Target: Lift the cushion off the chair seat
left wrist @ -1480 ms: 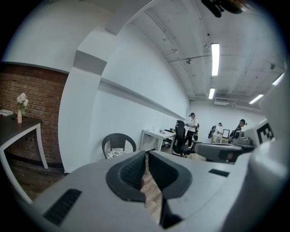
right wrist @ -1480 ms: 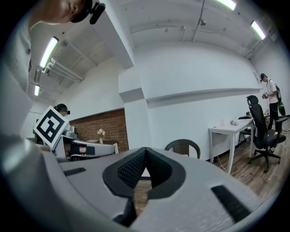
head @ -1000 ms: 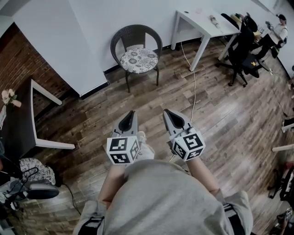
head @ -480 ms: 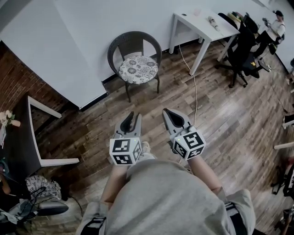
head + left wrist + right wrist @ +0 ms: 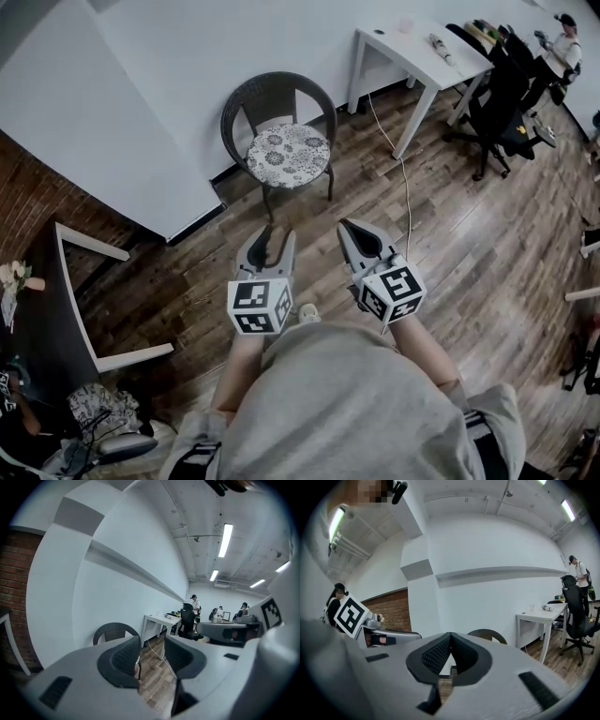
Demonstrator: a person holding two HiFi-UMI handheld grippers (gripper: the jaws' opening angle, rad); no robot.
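Observation:
A round floral cushion [image 5: 289,157] lies on the seat of a dark wicker chair [image 5: 277,94] against the white wall. Both grippers are held out over the wood floor, well short of the chair and apart from it. My left gripper [image 5: 267,240] has its jaws opening, with nothing between them; in the left gripper view the chair [image 5: 110,632] shows past my left gripper [image 5: 152,649]. My right gripper [image 5: 360,232] is shut and empty. In the right gripper view, my right gripper [image 5: 451,641] hides most of the chair [image 5: 488,635].
A white table [image 5: 419,58] stands right of the chair, with a cable [image 5: 405,192] trailing across the floor from it. A black office chair [image 5: 502,97] and a person [image 5: 564,39] are at far right. A white frame [image 5: 86,287] stands by the brick wall at left.
The left gripper's jaws have opened from shut. Both grippers have moved forward across the floor, and the chair now stands nearer in the head view. The right gripper stays shut.

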